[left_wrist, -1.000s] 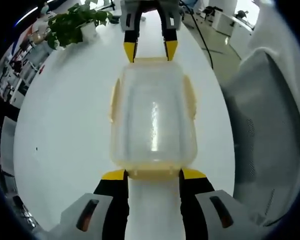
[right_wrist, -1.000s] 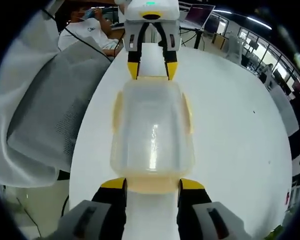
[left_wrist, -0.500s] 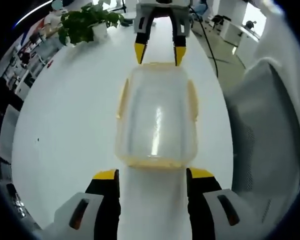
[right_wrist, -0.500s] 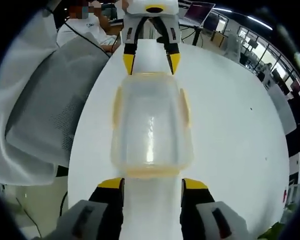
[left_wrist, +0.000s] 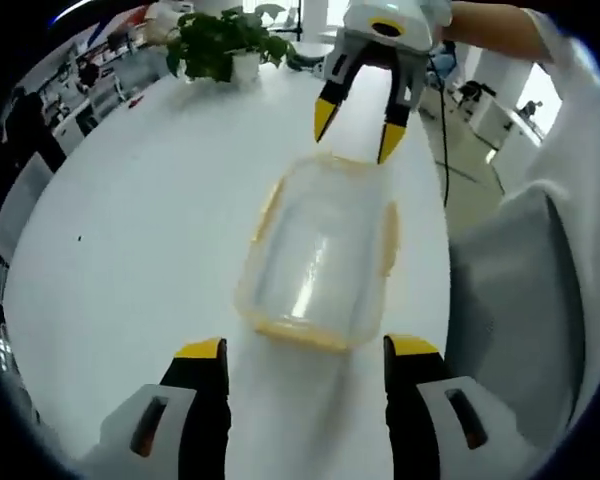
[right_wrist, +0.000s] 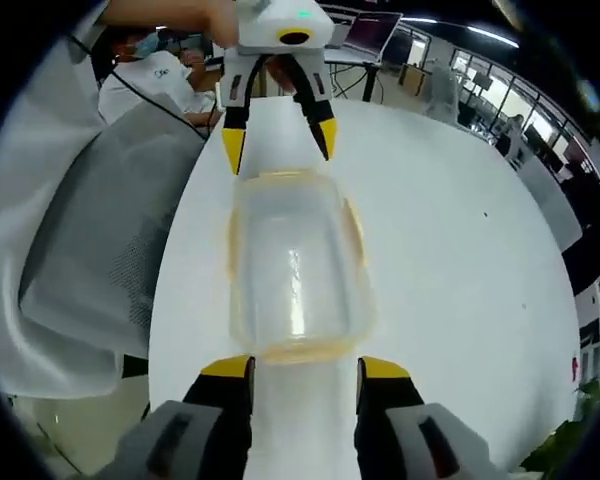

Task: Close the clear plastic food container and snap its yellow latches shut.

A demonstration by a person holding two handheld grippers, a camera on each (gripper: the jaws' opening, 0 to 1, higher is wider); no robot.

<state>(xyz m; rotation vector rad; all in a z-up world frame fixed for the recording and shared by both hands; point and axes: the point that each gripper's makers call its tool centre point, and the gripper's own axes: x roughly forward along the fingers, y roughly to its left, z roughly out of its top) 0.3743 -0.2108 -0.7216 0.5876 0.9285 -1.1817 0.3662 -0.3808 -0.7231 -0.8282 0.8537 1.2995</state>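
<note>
Both grippers, left gripper (left_wrist: 298, 350) and right gripper (right_wrist: 290, 365), stand spread, clear of the container (left_wrist: 320, 255) mid-frame; an unsnapped yellow latch (left_wrist: 390, 235) might pop.

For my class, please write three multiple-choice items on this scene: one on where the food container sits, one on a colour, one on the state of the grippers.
1. Where is the container?
A. on the white table
B. on a chair
C. held in the air

2. What colour are the latches?
A. red
B. yellow
C. blue

3. How do the left gripper and right gripper stand?
A. both clamped on the container
B. one shut
C. both open, off the container

Answers: 1 A, it rests on the table; 2 B, the side flaps are yellow; 3 C, both gripper views show spread jaws clear of it.
</note>
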